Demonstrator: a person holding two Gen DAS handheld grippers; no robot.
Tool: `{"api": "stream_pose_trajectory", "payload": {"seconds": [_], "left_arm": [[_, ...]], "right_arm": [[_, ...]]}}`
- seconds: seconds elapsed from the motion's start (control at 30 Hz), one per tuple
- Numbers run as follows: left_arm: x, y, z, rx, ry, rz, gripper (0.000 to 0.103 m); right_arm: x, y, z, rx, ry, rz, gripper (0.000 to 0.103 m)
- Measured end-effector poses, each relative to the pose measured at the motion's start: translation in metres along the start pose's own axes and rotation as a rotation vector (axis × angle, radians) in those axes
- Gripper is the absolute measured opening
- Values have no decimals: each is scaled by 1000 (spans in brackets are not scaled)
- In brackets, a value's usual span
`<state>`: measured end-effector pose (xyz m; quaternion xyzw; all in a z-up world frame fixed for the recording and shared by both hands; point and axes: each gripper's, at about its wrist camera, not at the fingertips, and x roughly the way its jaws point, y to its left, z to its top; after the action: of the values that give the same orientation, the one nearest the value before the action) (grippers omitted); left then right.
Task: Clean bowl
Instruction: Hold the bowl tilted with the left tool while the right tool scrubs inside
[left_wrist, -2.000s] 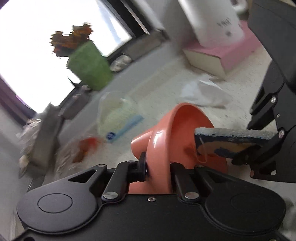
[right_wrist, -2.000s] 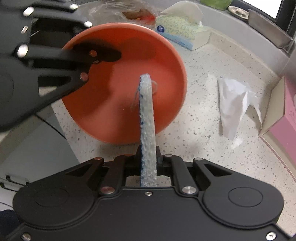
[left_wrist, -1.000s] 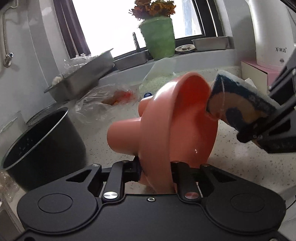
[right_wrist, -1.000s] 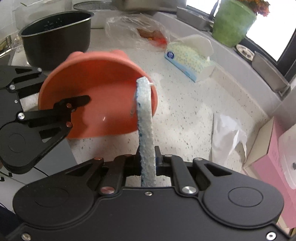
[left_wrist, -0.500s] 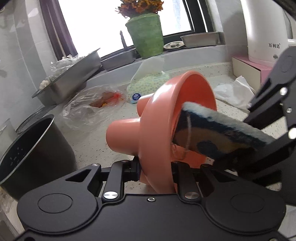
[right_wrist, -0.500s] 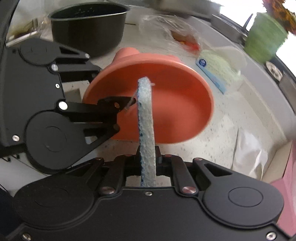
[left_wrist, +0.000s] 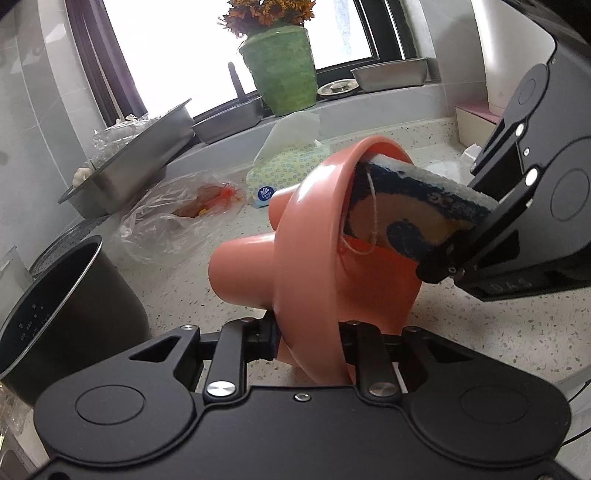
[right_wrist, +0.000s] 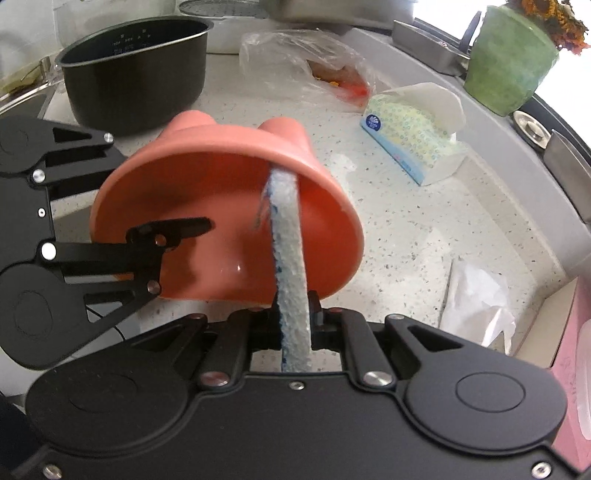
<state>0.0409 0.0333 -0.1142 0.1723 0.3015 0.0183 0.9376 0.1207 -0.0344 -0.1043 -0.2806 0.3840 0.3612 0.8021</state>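
A salmon-pink bowl (left_wrist: 306, 240) with two stubby feet is tipped on its side above the speckled counter (right_wrist: 406, 229). My left gripper (left_wrist: 308, 336) is shut on its near rim, one finger (right_wrist: 173, 230) lying inside the bowl (right_wrist: 192, 184). From the right, a blue, white and yellow sponge (left_wrist: 417, 206) reaches into the bowl, its tip against the inner wall under the far rim. My right gripper (left_wrist: 450, 254) is shut on that sponge. In the right wrist view the sponge (right_wrist: 290, 236) shows edge-on, bent to the left, between the fingers of my right gripper (right_wrist: 295, 315).
A black cooker pot (right_wrist: 136, 66) stands at the left. Behind the bowl lie a plastic bag (right_wrist: 314, 62) and a tissue pack (right_wrist: 410, 133). Crumpled paper (right_wrist: 476, 299) and a pink box (right_wrist: 569, 365) are on the right. A green flower pot (left_wrist: 280, 70) and steel trays (left_wrist: 125, 170) line the windowsill.
The sponge has slid deeper into the bowl, from the lower wall up to the far rim. The right gripper has come closer to the bowl. The left gripper's hold is unchanged.
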Motion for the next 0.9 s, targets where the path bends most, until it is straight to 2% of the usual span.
{"api": "stream_pose_trajectory", "payload": {"seconds": [0.2,0.3,0.5,0.67,0.9], "left_arm": [[1,-2,5,-27,9,-11,21],[1,2,8,-81,17,-28,21],[3,8,10,-127,26,-52,21],[5,11,10,-136,26,-57,21],[5,13,6,-136,21,-62,21]], "right_arm": [[9,-7,-9,68,59,19,12],[10,-6,-7,85,89,36,12],[10,14,-6,26,117,75,11],[8,34,0,-32,103,104,11],[-1,42,6,-69,66,64,11]]}}
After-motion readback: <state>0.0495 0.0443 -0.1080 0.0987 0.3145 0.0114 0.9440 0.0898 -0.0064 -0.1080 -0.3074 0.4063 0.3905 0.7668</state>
